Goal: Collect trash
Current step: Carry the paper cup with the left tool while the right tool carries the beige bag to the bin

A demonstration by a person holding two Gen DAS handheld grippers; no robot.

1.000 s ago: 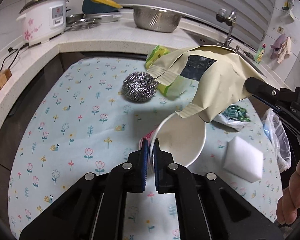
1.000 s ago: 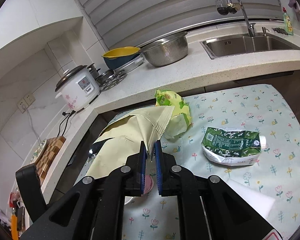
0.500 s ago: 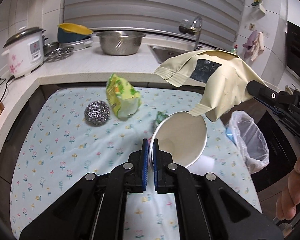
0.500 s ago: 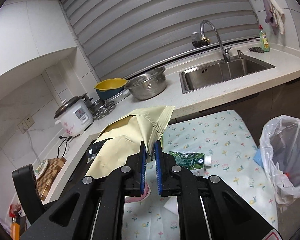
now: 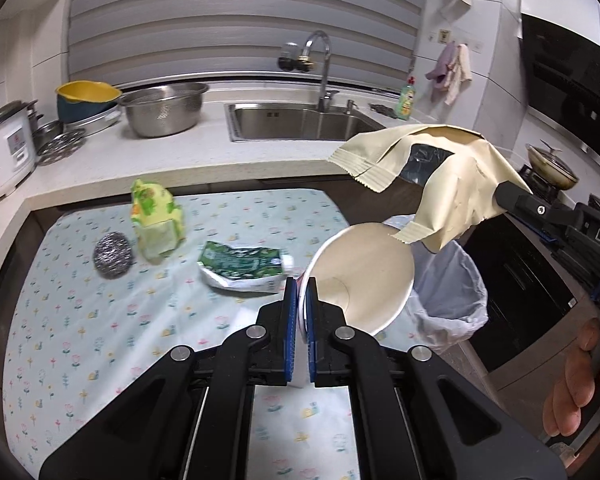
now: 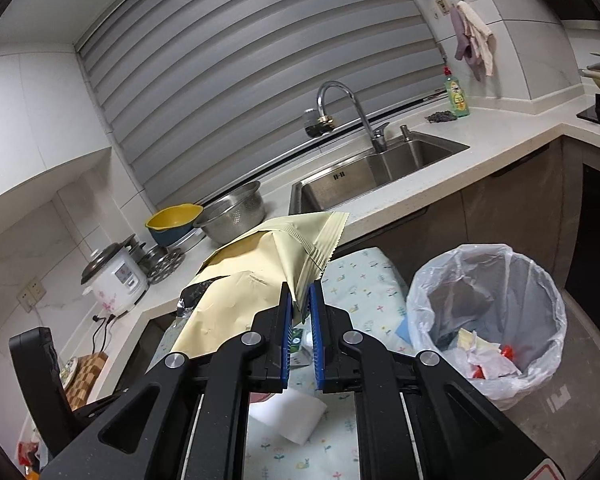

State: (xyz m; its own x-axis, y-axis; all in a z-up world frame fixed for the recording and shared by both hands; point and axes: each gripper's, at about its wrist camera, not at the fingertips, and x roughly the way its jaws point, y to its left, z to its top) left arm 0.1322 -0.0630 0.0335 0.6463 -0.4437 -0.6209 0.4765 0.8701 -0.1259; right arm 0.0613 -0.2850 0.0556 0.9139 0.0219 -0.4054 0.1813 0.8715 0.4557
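My left gripper (image 5: 301, 292) is shut on the rim of a white paper cup (image 5: 364, 276), held above the table's right edge. My right gripper (image 6: 300, 300) is shut on a beige snack bag (image 6: 256, 280), which also shows in the left wrist view (image 5: 452, 184), held in the air above the cup. A bin lined with a clear plastic bag (image 6: 488, 320) stands on the floor to the right of the table and holds crumpled trash; it also shows in the left wrist view (image 5: 452, 296). A green wrapper (image 5: 244, 266) and a yellow-green bag (image 5: 154, 216) lie on the floral tablecloth (image 5: 80, 320).
A steel wool ball (image 5: 113, 254) lies on the table's left part. A white sponge (image 6: 300, 412) lies near the table's front. Behind are a counter with a sink (image 5: 300, 124), a steel colander (image 5: 162, 108), a yellow bowl (image 5: 86, 94) and a rice cooker (image 5: 2, 148).
Both grippers have swung right and up with the cup and the beige bag. The bin has come closer in both views, and the table items have slid left.
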